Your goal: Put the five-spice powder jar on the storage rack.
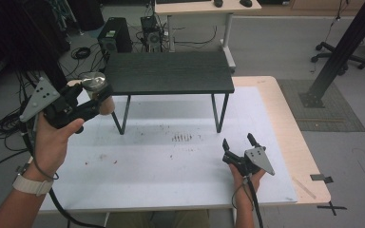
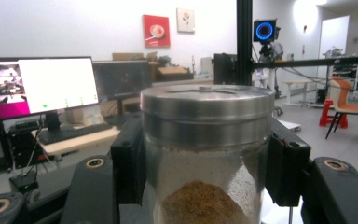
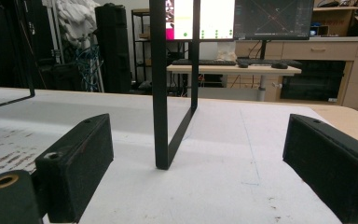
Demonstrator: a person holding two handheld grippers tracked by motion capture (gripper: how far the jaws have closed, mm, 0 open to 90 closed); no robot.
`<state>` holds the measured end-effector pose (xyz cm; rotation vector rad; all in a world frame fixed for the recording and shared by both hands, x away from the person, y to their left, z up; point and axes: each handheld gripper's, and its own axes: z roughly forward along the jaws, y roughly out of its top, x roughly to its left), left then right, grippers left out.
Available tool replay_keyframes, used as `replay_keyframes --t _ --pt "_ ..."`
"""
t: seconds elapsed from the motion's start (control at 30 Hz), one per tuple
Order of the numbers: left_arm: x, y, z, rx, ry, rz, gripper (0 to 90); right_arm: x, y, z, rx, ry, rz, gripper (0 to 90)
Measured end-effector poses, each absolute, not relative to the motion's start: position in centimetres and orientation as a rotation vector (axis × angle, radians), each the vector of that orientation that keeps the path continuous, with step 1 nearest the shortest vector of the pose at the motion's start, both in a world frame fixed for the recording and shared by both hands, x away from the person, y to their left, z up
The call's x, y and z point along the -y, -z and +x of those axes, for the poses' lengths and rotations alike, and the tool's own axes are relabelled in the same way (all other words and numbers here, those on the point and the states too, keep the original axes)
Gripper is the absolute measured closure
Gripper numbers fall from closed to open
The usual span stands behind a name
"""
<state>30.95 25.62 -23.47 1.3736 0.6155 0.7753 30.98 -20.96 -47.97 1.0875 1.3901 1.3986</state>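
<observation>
1. The left gripper (image 1: 92, 102) is clamping a spice jar (image 2: 207, 154) with a metal lid, holding it aloft beside the black shelf (image 1: 171, 72); placing is pending.
2. The right gripper (image 1: 240, 141) is resting wide open on the table (image 1: 171, 171), holding nothing.

A lab or tech office: desks with lit monitors (image 2: 46, 86) and a keyboard (image 3: 204, 61), a computer tower (image 1: 115, 34) among loose cables (image 1: 4, 124) on the grey floor, an office chair (image 1: 338, 56), a black frame post (image 1: 342, 50) and a camera with a glowing blue ring (image 2: 264, 31) beside the white-topped table (image 1: 171, 166).
</observation>
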Motion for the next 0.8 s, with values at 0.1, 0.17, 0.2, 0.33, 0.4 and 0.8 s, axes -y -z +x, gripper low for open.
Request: replay_keyframes --t 0.1,0.17,0.2,0.33,0.4,0.8 --pt "-25.4 22.6 31.4 -0.605 -0.776 1.367 42.6 20.9 48.0 31.0 -1.391 -1.399 1.089 8.6" --pt "-25.3 22.1 31.8 -0.596 -0.776 1.363 42.5 21.0 48.0 31.0 -1.391 -1.399 1.088 8.6" --pt "-25.3 21.9 32.0 -0.594 -0.776 1.361 42.6 21.0 48.0 31.0 -1.391 -1.399 1.089 8.6" --pt "-24.9 21.1 32.6 -0.583 -0.772 1.356 42.6 21.0 48.0 31.0 -1.393 -1.398 1.092 8.6" --pt "-24.8 20.7 33.1 -0.578 -0.768 1.361 42.5 21.0 48.0 31.0 -1.395 -1.397 1.093 8.6" --pt "-23.8 19.7 36.5 -0.588 -0.738 1.356 42.5 21.0 47.9 31.1 -1.395 -1.395 1.098 8.6"
